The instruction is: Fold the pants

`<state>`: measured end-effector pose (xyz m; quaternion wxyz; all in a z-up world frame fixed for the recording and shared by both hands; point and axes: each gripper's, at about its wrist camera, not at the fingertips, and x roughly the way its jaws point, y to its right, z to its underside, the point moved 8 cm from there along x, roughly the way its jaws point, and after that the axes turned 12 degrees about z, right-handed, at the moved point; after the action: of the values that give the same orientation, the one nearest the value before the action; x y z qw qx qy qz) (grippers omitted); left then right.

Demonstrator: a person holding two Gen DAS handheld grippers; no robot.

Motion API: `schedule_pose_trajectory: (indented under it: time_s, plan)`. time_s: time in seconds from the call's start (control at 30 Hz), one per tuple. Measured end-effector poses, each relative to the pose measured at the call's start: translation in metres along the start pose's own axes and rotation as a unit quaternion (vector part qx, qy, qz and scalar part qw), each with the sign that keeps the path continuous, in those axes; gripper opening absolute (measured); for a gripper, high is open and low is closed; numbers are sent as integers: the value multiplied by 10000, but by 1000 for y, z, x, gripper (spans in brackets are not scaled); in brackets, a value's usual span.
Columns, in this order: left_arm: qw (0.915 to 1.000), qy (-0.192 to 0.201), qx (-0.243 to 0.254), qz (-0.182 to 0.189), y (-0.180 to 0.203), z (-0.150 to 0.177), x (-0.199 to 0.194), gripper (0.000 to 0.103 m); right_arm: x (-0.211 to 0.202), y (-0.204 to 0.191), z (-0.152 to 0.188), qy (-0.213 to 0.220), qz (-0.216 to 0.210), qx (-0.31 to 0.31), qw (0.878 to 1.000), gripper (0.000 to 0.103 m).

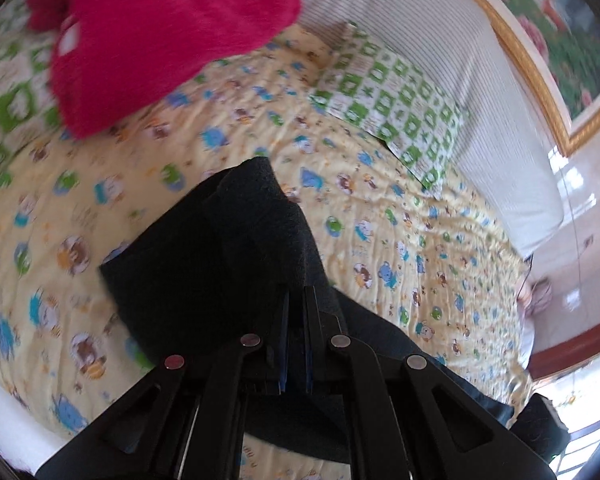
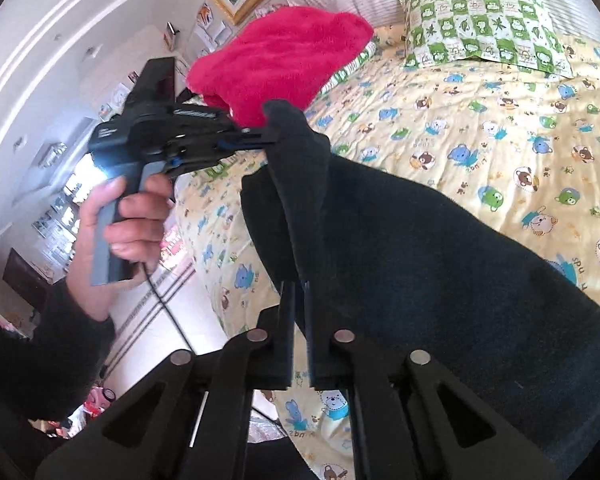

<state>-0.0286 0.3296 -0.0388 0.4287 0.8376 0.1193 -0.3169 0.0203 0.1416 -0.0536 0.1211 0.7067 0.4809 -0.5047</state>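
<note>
Dark navy pants hang between my two grippers above the yellow cartoon-print bed. My right gripper is shut on one edge of the pants. My left gripper is shut on the pants too; in the right wrist view it pinches a raised corner, held by a hand at the left. The rest of the pants drapes down to the right onto the bed.
A fluffy red cushion lies at the head of the bed, also in the left wrist view. A green-checked pillow leans on the striped headboard. A framed flower picture hangs on the wall. The floor lies left of the bed.
</note>
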Motion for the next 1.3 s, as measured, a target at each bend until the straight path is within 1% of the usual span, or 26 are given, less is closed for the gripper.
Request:
schedule_pose_trajectory:
  time_s: [0.03, 0.07, 0.1, 0.13, 0.2, 0.23, 0.27, 0.3, 0.33, 0.43, 0.47, 0.5, 0.53, 0.6, 0.67, 0.8, 0.87, 0.97, 1.0, 1.07, 1.1, 1.17, 1.23, 1.3]
  plan:
    - [10000, 7, -64, 69, -3, 2, -2, 4, 5, -3, 2, -41, 0, -8, 10000, 23]
    - [9999, 21, -102, 118, -6, 3, -4, 4, 8, -5, 3, -64, 29, -10, 10000, 34]
    - [9999, 30, -107, 117, -8, 4, -5, 4, 13, -7, 4, -80, 83, -34, 9999, 38]
    - [9999, 13, -102, 115, -9, 6, -5, 4, 18, -10, 5, -95, 157, -89, 9998, 39]
    - [9999, -14, -102, 115, -12, 9, -6, 4, 28, -15, 6, -127, 329, -222, 9991, 39]
    - [9999, -25, -113, 114, -14, 9, -4, 4, 34, -16, 7, -108, 517, -325, 9981, 39]
    - [9998, -37, -126, 117, -15, 10, -3, 4, 42, -17, 7, -98, 816, -478, 9955, 39]
    - [9998, -55, -147, 116, -16, 11, -2, 4, 47, -18, 8, -115, 981, -583, 9934, 39]
    - [9997, -65, -179, 127, -18, 12, 0, 4, 55, -16, 9, -165, 1232, -684, 9899, 39]
    - [9994, -79, -259, 205, -22, 14, 3, 4, 69, -13, 11, -198, 1704, -924, 9808, 38]
    - [9994, -70, -263, 225, -22, 14, 3, 4, 69, -12, 11, -181, 1784, -929, 9794, 30]
    - [9993, -56, -255, 252, -22, 14, 1, 4, 68, -11, 11, -174, 1786, -908, 9796, 20]
    - [9994, -36, -245, 257, -22, 15, -1, 4, 65, -12, 9, -165, 1725, -847, 9812, 6]
    - [9992, 20, -244, 322, -22, 16, -7, 4, 57, -14, 6, -124, 1593, -771, 9841, 6]
    - [9990, 89, -240, 377, -23, 18, -16, 4, 46, -22, 4, -94, 1353, -694, 9883, 6]
    - [9987, 129, -311, 382, -39, 32, -25, 4, 35, -40, 7, -83, 1165, -822, 9898, 6]
    - [9987, 38, -404, 300, -54, 39, -21, 4, 40, -42, 12, -181, 1150, -880, 9893, 6]
    - [9977, -108, -629, 244, -76, 51, -11, 4, 60, -35, 26, -520, 1162, -860, 9881, 6]
    - [9976, -104, -656, 215, -80, 54, -11, 4, 65, -32, 27, -539, 1159, -807, 9885, 7]
    - [9971, -88, -705, 280, -84, 56, -12, 5, 70, -28, 29, -603, 1034, -608, 9909, 17]
    - [9972, -55, -686, 303, -83, 56, -15, 6, 68, -27, 28, -595, 893, -450, 9932, 20]
    - [9976, 63, -612, 311, -82, 54, -21, 9, 61, -29, 25, -534, 676, -260, 9959, 40]
    - [9980, 128, -572, 243, -81, 52, -27, 10, 54, -30, 20, -441, 622, -185, 9969, 45]
    - [9980, 157, -560, 238, -81, 49, -31, 10, 47, -29, 15, -377, 600, -139, 9974, 45]
